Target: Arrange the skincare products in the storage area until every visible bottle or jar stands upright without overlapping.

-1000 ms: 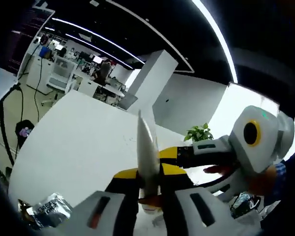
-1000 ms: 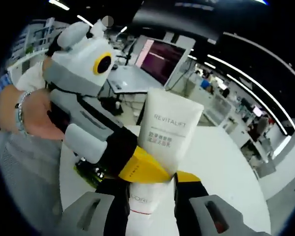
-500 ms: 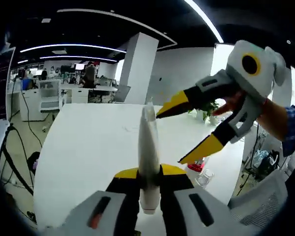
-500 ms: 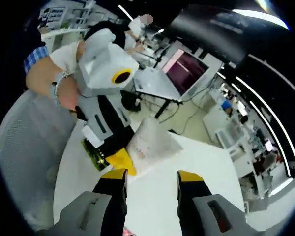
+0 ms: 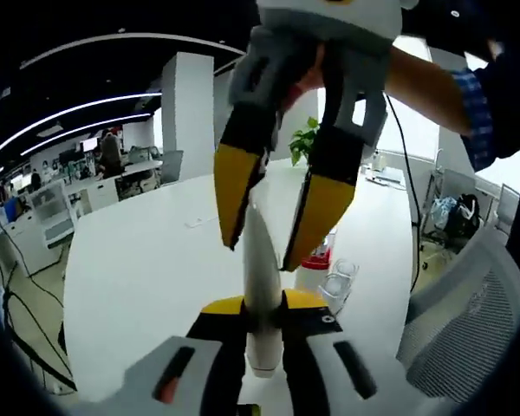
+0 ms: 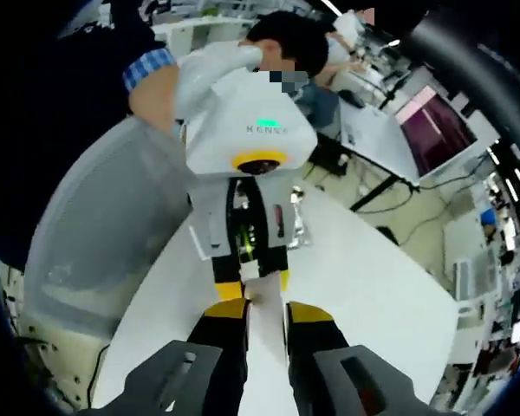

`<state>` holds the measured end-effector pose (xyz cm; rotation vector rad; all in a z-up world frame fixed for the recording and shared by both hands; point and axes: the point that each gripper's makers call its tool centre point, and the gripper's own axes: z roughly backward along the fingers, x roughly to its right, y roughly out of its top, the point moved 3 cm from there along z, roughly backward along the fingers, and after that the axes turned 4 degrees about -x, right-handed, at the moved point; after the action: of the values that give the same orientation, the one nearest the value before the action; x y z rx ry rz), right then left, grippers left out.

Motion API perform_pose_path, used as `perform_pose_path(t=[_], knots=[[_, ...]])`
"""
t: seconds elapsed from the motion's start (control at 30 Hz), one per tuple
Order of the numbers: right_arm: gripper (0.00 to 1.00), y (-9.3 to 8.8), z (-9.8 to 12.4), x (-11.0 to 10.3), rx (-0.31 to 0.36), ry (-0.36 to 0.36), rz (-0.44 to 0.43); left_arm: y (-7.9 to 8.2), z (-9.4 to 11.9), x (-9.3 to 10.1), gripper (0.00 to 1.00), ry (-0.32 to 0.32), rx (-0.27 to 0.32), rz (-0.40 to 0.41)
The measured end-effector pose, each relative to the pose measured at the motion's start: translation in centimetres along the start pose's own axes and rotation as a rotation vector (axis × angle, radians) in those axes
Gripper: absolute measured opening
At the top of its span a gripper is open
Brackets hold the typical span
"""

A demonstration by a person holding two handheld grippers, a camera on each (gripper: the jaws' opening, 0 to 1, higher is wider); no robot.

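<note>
Now edge-on, white tube (image 5: 260,286) pinched in left gripper (image 5: 262,303) above table (image 5: 139,286); right gripper (image 5: 273,234) spread around its upper end, fingers (image 5: 234,186) apart, no grip visible.

tube (image 5: 258,286): smooth white plastic, slight sheen
table (image 5: 147,269): smooth matt white
chair back (image 5: 459,321): grey mesh cloth
glass jar (image 5: 338,282): clear, glossy

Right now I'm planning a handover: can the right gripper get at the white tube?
Probably yes: the right gripper is open astride the white tube that the left gripper holds, nothing between.
</note>
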<state>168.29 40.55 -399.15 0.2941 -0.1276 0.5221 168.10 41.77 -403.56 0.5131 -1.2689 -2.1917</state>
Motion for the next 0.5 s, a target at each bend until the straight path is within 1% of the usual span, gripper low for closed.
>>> perform_pose_path(t=[0.03, 0.13, 0.23, 0.33, 0.43, 0.5], knots=[[0.08, -0.2, -0.5, -0.3, -0.024, 0.036, -0.015, -0.1, -0.1, 0.1, 0.09, -0.002, -0.012, -0.016], [0.06, -0.3, -1.0, -0.4, -0.048, 0.059, -0.029, -0.4, -0.3, 0.3, 0.09, -0.002, -0.036, -0.049], [0.03, -0.4, -0.9, -0.4, -0.083, 0.071, -0.057, -0.4, -0.4, 0.4, 0.12, 0.001, -0.029, -0.043], [0.01, -0.8, -0.8, -0.4, -0.105, 0.065, -0.069, -0.5, -0.5, 0.2, 0.15, 0.021, -0.03, -0.036], [0.0, -1.3, -0.4, 0.0, -0.113, 0.066, -0.132, -0.7, -0.7, -0.3, 0.2, 0.046, -0.03, -0.032], [0.0, -1.9, -0.5, 0.1, -0.128, 0.058, -0.131, -0.8, -0.7, -0.6, 0.22, 0.053, -0.036, 0.01]])
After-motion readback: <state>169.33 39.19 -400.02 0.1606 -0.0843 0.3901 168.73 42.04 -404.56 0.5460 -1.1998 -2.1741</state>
